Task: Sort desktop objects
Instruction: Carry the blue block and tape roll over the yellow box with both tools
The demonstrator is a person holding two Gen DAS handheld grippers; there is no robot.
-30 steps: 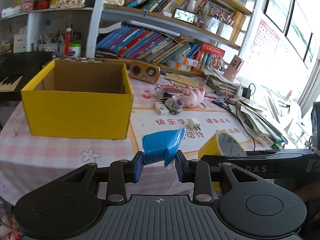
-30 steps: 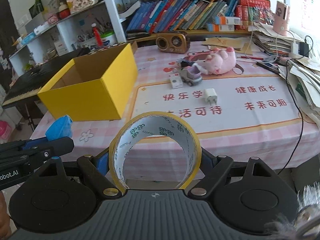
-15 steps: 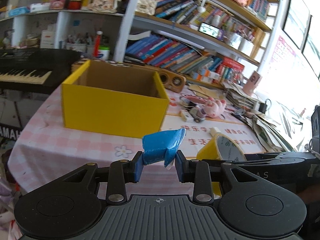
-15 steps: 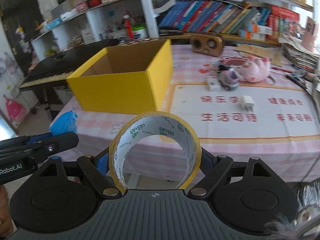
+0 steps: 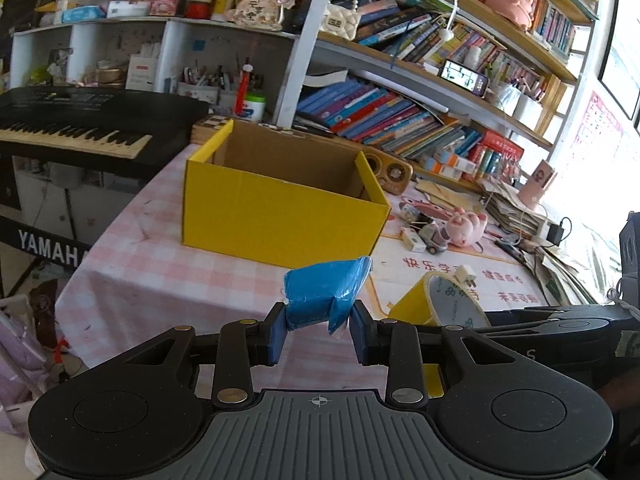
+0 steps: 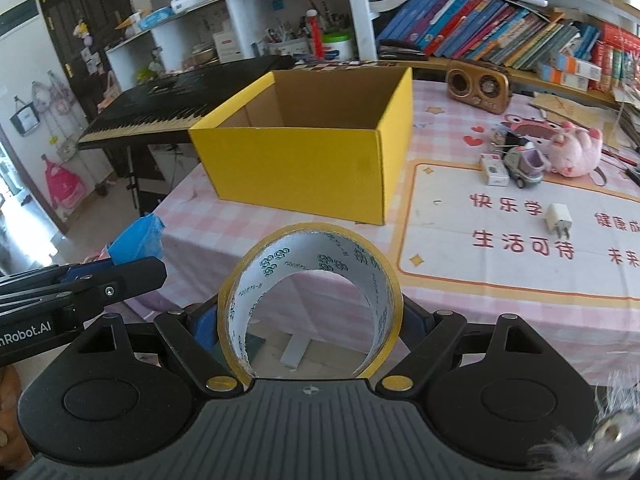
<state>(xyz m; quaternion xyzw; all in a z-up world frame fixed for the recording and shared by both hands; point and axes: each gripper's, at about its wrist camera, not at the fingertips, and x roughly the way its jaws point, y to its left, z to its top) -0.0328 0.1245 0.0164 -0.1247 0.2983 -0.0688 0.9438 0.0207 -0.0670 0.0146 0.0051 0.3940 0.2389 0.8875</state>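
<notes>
Both views have swung left since a second ago: the keyboard (image 5: 72, 128) now fills the left, and the open yellow box (image 6: 316, 160), on the pink checked table (image 6: 208, 236), sits nearer centre. The right gripper (image 6: 310, 320) stays clamped on the upright yellow tape roll (image 6: 308, 292), white inside. The left gripper (image 5: 318, 330) stays clamped on a crinkled blue packet (image 5: 324, 290), off the table's near edge.

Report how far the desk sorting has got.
Done: nothing shows inside the yellow box, though its floor is hidden. In hand: left gripper clamps a blue packet; right gripper clamps a tape roll. Left: white charger, toy car, pink plush, small white box.
</notes>
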